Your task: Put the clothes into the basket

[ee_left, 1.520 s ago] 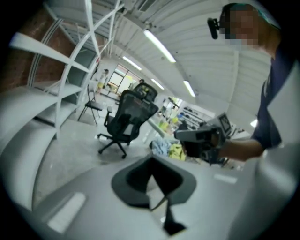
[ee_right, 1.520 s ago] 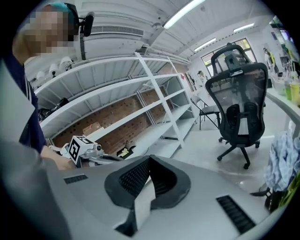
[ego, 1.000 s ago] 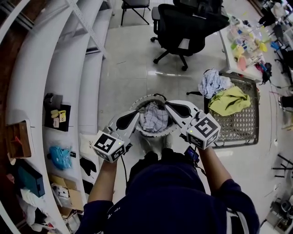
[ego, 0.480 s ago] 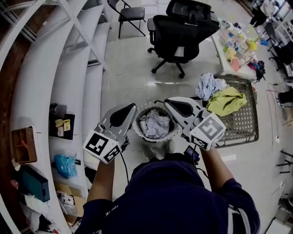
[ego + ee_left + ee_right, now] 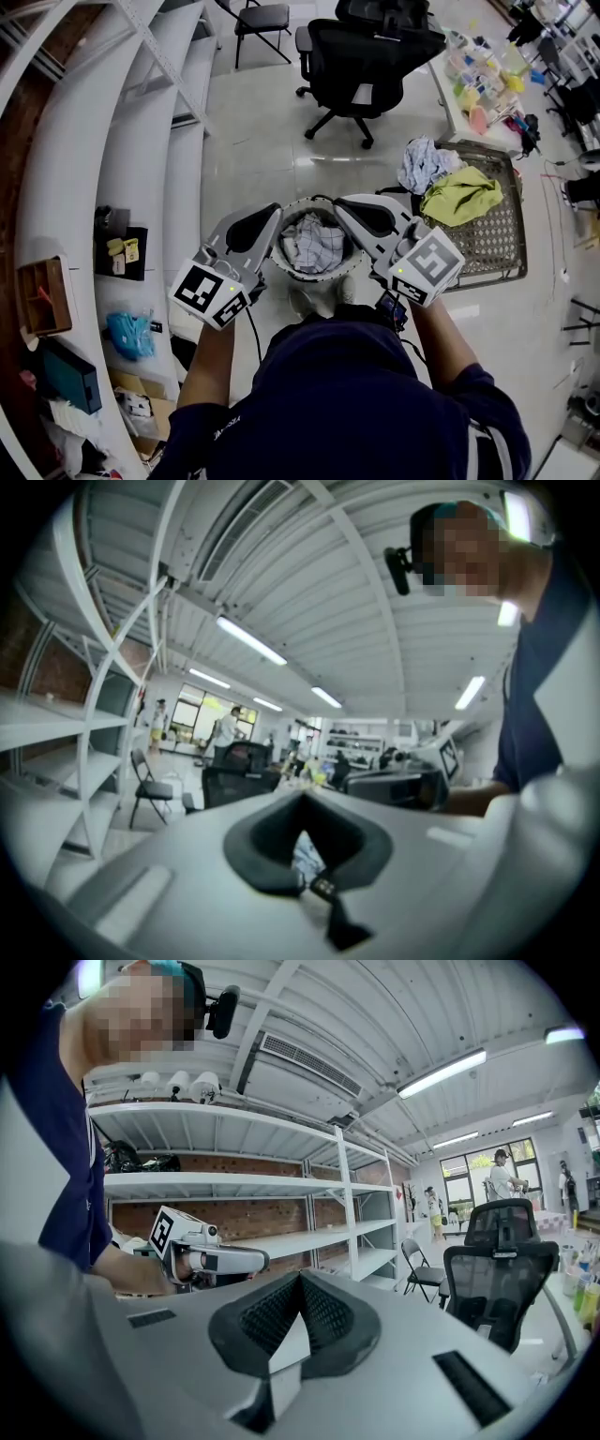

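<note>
At six o'clock, left tongs [image 5: 273,212] and right tongs [image 5: 340,203] both pinched shut, empty (tips level); between them, white basket [image 5: 314,275] holding checked clothes [image 5: 314,244]; at two o'clock, yellow-green cloth [image 5: 459,195] on mesh tray [image 5: 497,246].

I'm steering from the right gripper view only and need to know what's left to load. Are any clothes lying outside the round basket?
Observer: Yes. A yellow-green garment lies on top of a wire cart, to the right of the round basket in the head view.
Operator: Is that the only one?
Observer: No. A pale blue-white garment is draped over the cart's far left corner.
Operator: And what is in the basket itself?
Observer: A checked cloth lies bunched inside it.
</note>
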Demonstrator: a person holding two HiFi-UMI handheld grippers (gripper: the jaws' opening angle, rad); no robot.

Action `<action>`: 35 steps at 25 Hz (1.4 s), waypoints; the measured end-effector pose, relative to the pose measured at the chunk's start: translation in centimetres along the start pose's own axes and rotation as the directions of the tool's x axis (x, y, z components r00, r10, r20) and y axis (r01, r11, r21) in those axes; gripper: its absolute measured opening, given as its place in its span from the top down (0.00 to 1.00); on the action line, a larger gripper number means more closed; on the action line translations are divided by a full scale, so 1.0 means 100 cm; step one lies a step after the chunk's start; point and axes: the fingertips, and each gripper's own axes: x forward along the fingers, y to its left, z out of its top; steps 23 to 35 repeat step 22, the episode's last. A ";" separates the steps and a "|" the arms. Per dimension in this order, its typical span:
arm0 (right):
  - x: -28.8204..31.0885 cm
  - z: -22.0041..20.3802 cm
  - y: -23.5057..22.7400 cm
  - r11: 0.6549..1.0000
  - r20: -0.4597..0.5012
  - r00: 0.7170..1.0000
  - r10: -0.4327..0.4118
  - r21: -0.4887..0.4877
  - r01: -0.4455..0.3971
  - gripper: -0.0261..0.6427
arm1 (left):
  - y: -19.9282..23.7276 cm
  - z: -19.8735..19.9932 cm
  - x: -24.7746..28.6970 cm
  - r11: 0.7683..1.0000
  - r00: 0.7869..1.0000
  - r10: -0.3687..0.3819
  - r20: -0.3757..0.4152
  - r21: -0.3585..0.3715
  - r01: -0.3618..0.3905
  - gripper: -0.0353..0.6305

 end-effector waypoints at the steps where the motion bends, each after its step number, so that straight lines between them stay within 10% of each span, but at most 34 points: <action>1: 0.000 -0.001 0.000 1.000 -0.001 1.000 0.000 0.004 0.000 0.95 | 0.000 -0.001 0.000 1.000 1.000 -0.001 -0.002 -0.004 0.001 0.94; 35: 0.018 -0.008 0.014 0.999 -0.018 0.999 0.031 0.024 -0.030 0.95 | 0.009 -0.013 -0.014 0.999 1.000 0.013 -0.010 -0.036 -0.013 0.94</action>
